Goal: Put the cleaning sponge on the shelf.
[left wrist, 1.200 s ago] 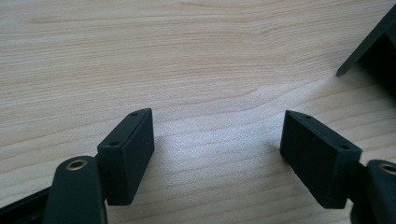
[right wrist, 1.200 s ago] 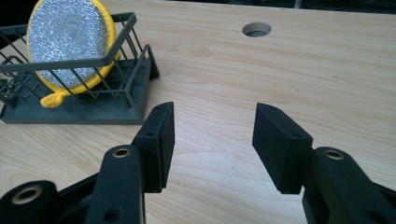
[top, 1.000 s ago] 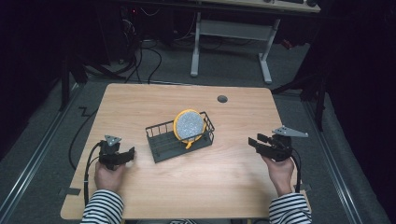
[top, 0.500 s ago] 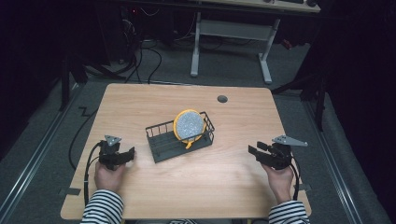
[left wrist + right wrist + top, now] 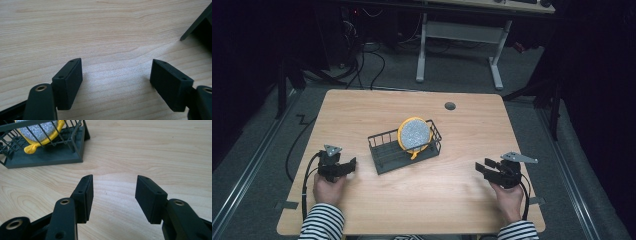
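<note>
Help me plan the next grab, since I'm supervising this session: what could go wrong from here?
1. The round yellow-rimmed disc stands tilted in the wire basket; a nudge might tip it over.
2. The basket sits loose on the table, so a one-sided pull could slide it.
3. Both the left gripper and right gripper, jaws open, sit low near the wood and could scrape it.

Light wood-grain table point(image 5: 362, 125), rectangular, corners rounded. Small round dark grommet point(image 5: 450, 106) set near far edge, right of centre. Beyond, well apart: white-legged desk frame point(image 5: 497, 60) standing on grey floor point(image 5: 532, 85). Black cables point(image 5: 367, 57) looped on floor, far left. Metal rail point(image 5: 252, 162) along floor left of table. Surroundings dark.
</note>
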A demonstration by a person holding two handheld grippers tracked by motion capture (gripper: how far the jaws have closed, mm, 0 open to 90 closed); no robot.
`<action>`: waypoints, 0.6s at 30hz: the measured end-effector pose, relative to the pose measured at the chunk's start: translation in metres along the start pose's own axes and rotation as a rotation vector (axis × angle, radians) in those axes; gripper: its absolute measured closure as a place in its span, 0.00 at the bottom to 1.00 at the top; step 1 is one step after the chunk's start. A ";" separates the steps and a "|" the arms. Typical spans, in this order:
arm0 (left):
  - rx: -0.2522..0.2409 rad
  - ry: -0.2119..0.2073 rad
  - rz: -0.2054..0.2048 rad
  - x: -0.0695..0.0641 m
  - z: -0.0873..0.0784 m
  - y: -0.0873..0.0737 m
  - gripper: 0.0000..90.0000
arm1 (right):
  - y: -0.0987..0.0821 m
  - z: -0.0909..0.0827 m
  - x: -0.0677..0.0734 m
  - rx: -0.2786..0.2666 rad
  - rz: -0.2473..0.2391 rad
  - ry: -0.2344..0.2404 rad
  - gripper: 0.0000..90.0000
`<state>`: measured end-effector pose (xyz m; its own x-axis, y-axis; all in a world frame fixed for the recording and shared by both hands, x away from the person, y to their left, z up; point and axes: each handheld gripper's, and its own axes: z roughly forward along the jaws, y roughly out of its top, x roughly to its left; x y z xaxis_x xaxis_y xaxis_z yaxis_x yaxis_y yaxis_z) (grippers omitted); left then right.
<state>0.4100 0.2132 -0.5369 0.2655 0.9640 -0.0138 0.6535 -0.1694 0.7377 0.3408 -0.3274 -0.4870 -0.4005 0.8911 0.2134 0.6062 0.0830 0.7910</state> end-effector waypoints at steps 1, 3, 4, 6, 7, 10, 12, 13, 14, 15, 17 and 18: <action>0.000 0.000 0.000 0.000 0.000 0.000 0.29 | -0.002 0.001 0.000 0.005 -0.003 0.001 0.54; 0.000 0.000 0.000 0.000 0.000 0.000 0.29 | -0.006 0.002 0.001 0.012 0.000 0.003 0.54; 0.000 0.000 0.000 0.000 0.000 0.000 0.29 | -0.008 0.002 0.001 0.015 0.004 0.002 0.54; 0.000 -0.001 0.000 0.000 0.000 0.000 0.29 | -0.011 0.003 0.001 0.016 0.015 0.004 0.54; 0.000 0.000 0.000 0.000 0.000 0.000 0.29 | -0.013 0.003 0.001 0.016 0.017 0.003 0.54; 0.000 0.000 0.000 0.000 0.000 0.000 0.29 | -0.018 0.004 0.001 0.025 0.021 0.004 0.54; 0.000 0.000 0.000 0.000 0.000 0.000 0.29 | -0.020 0.005 0.001 0.029 0.019 -0.001 0.53; 0.000 0.000 0.001 0.000 0.000 0.000 0.29 | -0.021 0.006 0.001 0.027 0.012 -0.006 0.53; 0.000 0.000 0.001 0.000 0.000 0.000 0.29 | -0.023 0.006 0.002 0.025 0.008 -0.011 0.52; 0.000 0.000 0.001 0.000 0.000 0.000 0.29 | -0.024 0.007 0.002 0.023 0.002 -0.017 0.52; 0.000 0.000 0.000 0.000 0.000 0.000 0.30 | -0.028 0.009 0.002 0.022 -0.006 -0.034 0.50; 0.000 0.000 0.000 0.000 0.000 0.000 0.29 | -0.030 0.011 0.002 0.023 -0.015 -0.047 0.49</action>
<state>0.4100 0.2132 -0.5369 0.2657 0.9640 -0.0137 0.6535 -0.1696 0.7377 0.3291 -0.3231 -0.5161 -0.3777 0.9094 0.1741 0.6162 0.1065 0.7804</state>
